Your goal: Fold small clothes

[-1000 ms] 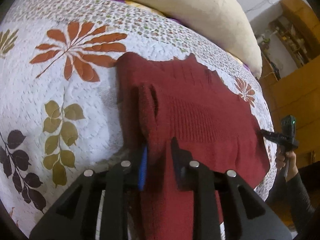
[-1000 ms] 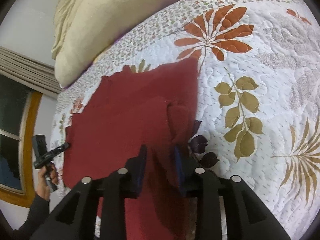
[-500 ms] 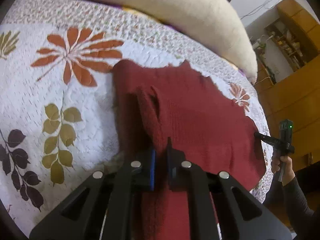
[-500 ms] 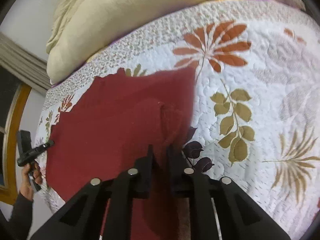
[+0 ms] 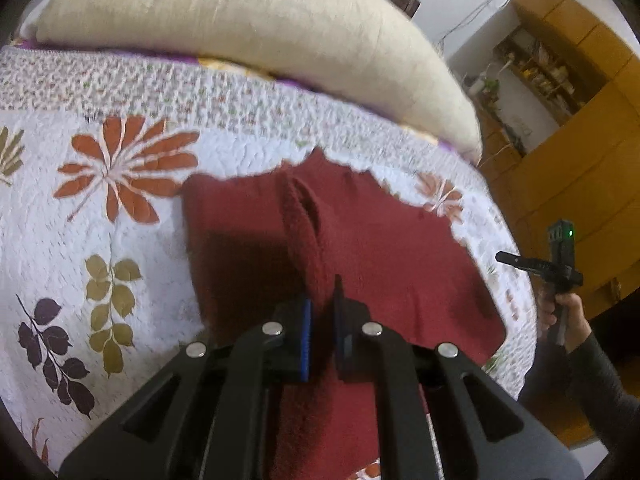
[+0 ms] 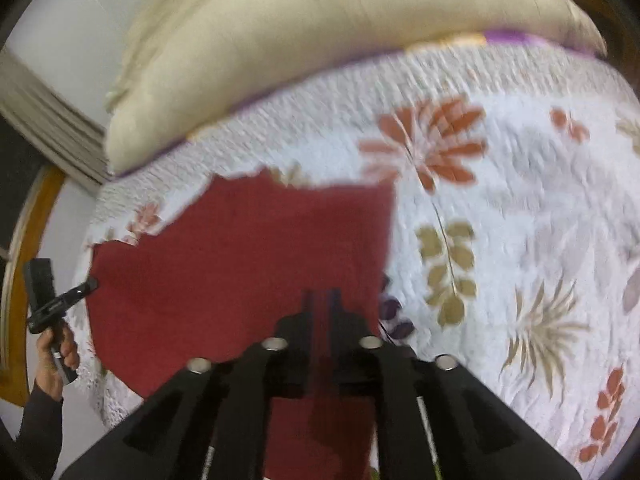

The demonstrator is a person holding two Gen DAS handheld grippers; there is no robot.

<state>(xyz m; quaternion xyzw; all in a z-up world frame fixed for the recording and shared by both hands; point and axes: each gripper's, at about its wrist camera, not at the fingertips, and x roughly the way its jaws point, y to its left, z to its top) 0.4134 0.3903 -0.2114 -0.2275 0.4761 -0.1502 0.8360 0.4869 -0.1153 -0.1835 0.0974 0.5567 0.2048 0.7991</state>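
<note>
Pinching a raised ridge of the red sweater (image 5: 400, 248) lying on the quilted bed (image 5: 100, 240), the left tongs (image 5: 320, 312) are clenching it, while the right tongs (image 6: 320, 300) are gripping the sweater's near edge, below a cream pillow (image 6: 320, 40).

Your garment (image 5: 400, 248) lies flat on the quilt (image 5: 100, 240), which covers the bed. Behind it, at the quilt's far edge, the pillow (image 5: 240, 40) lies across the bed. In the left wrist view, your left gripper (image 5: 322, 320) sits at the garment's near edge with a raised fold between its fingers (image 5: 306, 332); the cupboard (image 5: 580, 140) stands beyond the bed to the right. Your right gripper (image 6: 320, 312) sits at the garment's near edge too.
</note>
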